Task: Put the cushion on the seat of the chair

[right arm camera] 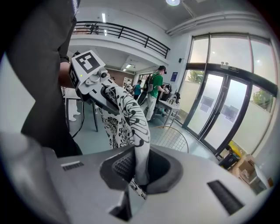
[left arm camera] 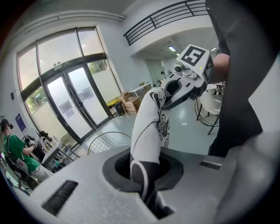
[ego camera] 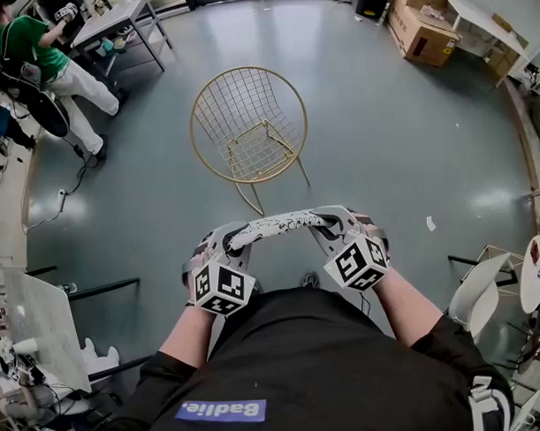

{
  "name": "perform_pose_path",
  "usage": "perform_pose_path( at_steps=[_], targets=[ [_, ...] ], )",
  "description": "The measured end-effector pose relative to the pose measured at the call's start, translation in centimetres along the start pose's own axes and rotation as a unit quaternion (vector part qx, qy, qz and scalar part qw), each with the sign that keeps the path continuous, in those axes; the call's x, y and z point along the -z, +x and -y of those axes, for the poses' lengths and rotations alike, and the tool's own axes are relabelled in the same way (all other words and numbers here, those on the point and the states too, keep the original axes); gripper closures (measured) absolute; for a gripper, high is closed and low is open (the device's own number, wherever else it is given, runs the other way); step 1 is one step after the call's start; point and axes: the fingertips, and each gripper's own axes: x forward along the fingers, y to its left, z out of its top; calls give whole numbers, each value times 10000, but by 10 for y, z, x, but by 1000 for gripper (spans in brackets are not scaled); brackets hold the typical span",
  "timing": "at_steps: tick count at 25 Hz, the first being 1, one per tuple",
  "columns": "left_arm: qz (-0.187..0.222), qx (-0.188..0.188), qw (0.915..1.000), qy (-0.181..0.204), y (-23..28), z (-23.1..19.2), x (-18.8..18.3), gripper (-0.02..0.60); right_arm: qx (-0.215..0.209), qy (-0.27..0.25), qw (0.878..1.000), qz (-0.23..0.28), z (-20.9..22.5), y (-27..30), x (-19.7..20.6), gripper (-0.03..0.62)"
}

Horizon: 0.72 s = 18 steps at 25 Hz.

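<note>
A white cushion with a black pattern (ego camera: 277, 225) hangs stretched between my two grippers in front of my body. My left gripper (ego camera: 235, 239) is shut on its left end, and the fabric (left arm camera: 146, 131) runs out of those jaws toward the other gripper. My right gripper (ego camera: 322, 226) is shut on the right end, with the cushion (right arm camera: 131, 120) pinched between its jaws. The gold wire chair (ego camera: 248, 125) stands on the floor just beyond the cushion, its mesh seat (ego camera: 261, 151) bare. The chair (left arm camera: 109, 142) also shows past the left jaws, and the chair (right arm camera: 171, 138) past the right jaws.
A person in a green top (ego camera: 36, 64) stands at a table (ego camera: 113, 21) at the far left. Cardboard boxes (ego camera: 420, 30) sit at the far right. White chairs (ego camera: 485, 291) and clutter line the right side, and equipment (ego camera: 36, 342) the near left. Glass doors (left arm camera: 74, 105) lie ahead.
</note>
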Motion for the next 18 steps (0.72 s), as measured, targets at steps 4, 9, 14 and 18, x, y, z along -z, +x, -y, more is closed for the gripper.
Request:
perform_pose_path(
  at_steps=[4, 9, 14, 18],
  targets=[
    [-93, -95, 9999, -31, 3, 2, -3, 555, -122, 12, 9999, 119, 3, -1, 5, 551],
    [-233, -239, 9993, -189, 12, 5, -3, 555, -317, -81, 9993, 182, 10, 4, 14, 551],
    [-280, -214, 9987, -372, 33, 1, 3, 555, -456, -65, 9989, 63, 22, 22, 27, 551],
    [-253, -114, 9987, -430, 50, -19, 18, 555, -474, -29, 9988, -89, 35, 54, 26, 551]
  ],
)
